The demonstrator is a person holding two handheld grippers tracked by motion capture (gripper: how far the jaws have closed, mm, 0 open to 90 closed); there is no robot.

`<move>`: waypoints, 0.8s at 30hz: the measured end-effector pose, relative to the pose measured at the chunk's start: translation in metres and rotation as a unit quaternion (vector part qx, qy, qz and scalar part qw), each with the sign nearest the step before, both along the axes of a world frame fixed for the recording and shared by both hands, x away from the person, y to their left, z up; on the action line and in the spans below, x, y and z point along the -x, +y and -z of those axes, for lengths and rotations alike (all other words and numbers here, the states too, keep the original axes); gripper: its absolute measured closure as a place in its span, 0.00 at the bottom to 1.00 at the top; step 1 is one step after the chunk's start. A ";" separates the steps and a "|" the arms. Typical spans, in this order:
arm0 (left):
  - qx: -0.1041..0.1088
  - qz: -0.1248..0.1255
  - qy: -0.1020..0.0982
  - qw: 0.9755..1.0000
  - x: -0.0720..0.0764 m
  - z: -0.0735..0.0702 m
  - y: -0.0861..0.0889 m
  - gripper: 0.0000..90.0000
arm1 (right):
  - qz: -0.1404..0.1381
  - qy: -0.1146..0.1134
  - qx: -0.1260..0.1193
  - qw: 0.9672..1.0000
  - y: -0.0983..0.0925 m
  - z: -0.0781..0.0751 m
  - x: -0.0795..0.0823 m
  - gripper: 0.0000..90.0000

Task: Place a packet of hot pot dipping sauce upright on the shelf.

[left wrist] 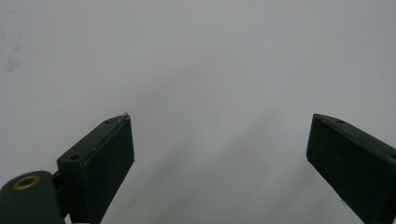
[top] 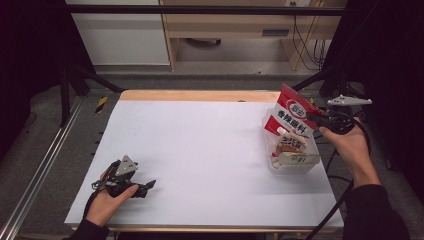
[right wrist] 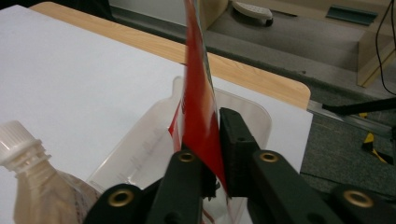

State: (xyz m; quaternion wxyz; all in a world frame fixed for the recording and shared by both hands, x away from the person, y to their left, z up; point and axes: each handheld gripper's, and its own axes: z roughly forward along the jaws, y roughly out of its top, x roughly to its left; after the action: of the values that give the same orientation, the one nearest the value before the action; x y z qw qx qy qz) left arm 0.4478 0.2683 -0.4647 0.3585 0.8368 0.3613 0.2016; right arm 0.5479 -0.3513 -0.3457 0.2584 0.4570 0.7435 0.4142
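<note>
My right gripper [top: 314, 120] [right wrist: 208, 140] is shut on a red and white seasoning packet [top: 291, 116] [right wrist: 198, 112], pinching its edge. The packet stands upright, its lower end inside a clear plastic bin [top: 274, 167] [right wrist: 254, 109] at the table's right side. A brownish pouch with a white screw cap [top: 291, 145] [right wrist: 21, 144] lies in the same bin. My left gripper [top: 148, 186] [left wrist: 219, 140] rests low on the white table top [top: 200, 140] near the front left, jaws wide open with nothing between them.
A wooden edge [top: 195, 95] runs along the table's far side, with the floor, cabinets and cables beyond. Metal rails [top: 40, 170] flank the table on the left. The bin sits close to the right edge.
</note>
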 end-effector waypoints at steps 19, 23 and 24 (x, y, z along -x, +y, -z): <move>-0.006 0.002 -0.004 1.000 0.001 -0.001 -0.001 0.08 | 0.063 -0.074 0.059 0.994 0.045 -0.047 0.041 0.18; -0.010 0.003 -0.006 1.000 0.001 -0.001 -0.001 0.08 | 0.034 -0.082 0.064 0.994 0.075 -0.050 0.059 0.15; -0.011 0.004 -0.006 1.000 0.001 -0.001 -0.001 0.08 | 0.024 -0.082 0.066 0.994 0.083 -0.049 0.063 0.14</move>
State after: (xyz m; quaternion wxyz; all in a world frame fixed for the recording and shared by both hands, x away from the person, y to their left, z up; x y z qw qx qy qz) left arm 0.4466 0.2672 -0.4634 0.3521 0.8408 0.3541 0.2089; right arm 0.4847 -0.2680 -0.2964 0.3577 0.4209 0.7348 0.3936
